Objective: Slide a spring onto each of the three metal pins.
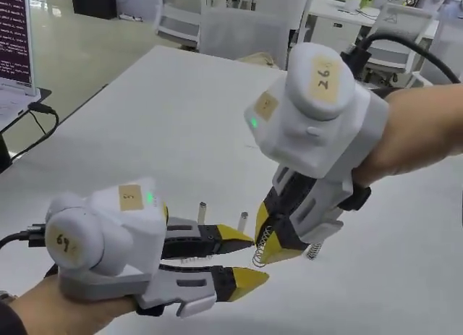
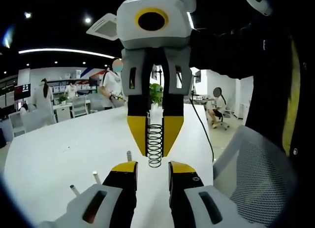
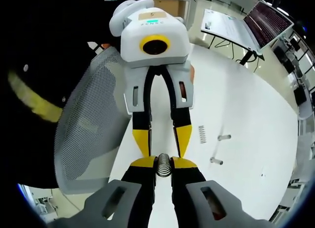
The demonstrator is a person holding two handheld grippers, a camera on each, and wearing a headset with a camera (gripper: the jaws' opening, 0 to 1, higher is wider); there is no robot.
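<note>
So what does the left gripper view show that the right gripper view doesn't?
Left gripper view: people at desks behind, and the held spring seen side-on, hanging between the right gripper's fingers. Right gripper view: a loose spring lying on the table, and a laptop screen. Both: the held spring, metal pins, a mesh chair.

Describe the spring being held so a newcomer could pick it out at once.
On the white table, find the right gripper pointing down near the metal pins. The held spring stands pinched between its yellow-tipped tongs; the loose spring beside it lies flat on the table.
</note>
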